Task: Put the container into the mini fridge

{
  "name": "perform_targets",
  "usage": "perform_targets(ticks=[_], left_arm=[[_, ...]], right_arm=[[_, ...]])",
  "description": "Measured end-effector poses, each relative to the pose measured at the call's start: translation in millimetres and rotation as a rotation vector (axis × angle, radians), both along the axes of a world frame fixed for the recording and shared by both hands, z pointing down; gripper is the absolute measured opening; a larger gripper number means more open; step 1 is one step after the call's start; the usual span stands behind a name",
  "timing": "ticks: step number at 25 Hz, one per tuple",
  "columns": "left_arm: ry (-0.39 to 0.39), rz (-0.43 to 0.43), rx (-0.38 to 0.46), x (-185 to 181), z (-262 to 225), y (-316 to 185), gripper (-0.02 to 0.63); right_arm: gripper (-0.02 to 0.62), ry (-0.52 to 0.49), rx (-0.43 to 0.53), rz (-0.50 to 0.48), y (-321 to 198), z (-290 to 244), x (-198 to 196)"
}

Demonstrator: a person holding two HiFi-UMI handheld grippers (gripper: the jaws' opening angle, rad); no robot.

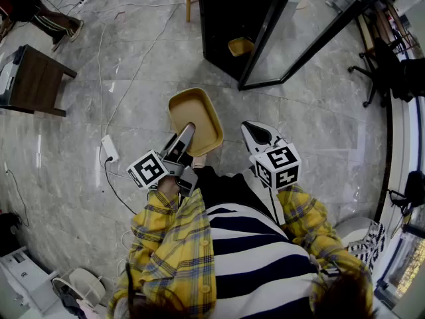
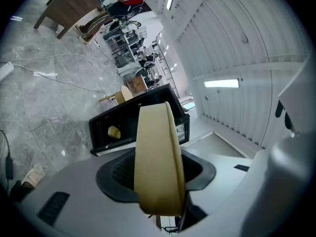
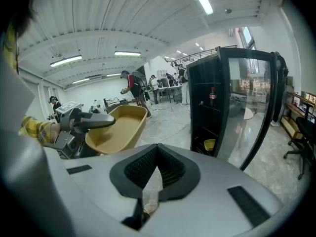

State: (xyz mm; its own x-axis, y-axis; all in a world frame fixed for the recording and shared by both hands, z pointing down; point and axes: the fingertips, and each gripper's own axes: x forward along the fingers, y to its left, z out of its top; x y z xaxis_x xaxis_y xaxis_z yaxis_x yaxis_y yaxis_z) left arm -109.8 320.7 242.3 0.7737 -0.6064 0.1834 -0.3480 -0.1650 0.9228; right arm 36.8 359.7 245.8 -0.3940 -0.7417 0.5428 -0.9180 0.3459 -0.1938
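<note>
Tan container (image 1: 196,111) is clamped by its near rim in my left gripper (image 1: 186,133), right gripper (image 1: 255,132) closed and empty, so carrying step; next probably move it far-right through the open door (image 1: 302,32) into the mini fridge (image 1: 222,18).

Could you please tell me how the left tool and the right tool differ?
The left tool grips the tan container by its rim; the right tool holds nothing. The left tool's jaws are wedged apart by that rim; the right tool's jaws meet. Both carry marker cubes and point toward the open mini fridge.
</note>
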Motion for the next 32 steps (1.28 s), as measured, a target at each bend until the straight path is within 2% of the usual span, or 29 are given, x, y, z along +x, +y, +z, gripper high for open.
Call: perform_targets(ticks=[2, 7, 17, 21, 25, 32], left_arm=[[0.021, -0.005, -0.009, 0, 2, -7, 0.213], [0.001, 0.006, 0.0, -4, 6, -19, 0.213], [0.018, 0.009, -0.041, -18, 14, -41, 0.213], [0.065, 0.019, -0.061, -20, 12, -53, 0.213], [0.031, 0.04, -0.06, -28, 18, -68, 0.213], [0.03, 0.066, -0.078, -33, 26, -89, 0.213]], right_arm=[[0.026, 0.001, 0.011, 0.003, -9, 0, -2], [0.026, 0.0, 0.02, 0.009, -21, 0, -5], [0.026, -0.016, 0.007, 0.037, -45, 3, -15], [0.026, -0.007, 0.001, 0.049, -58, 1, -22], [0.026, 0.003, 0.0, 0.063, -71, -1, -28], [0.026, 0.011, -0.008, 0.088, -88, 0, -33]])
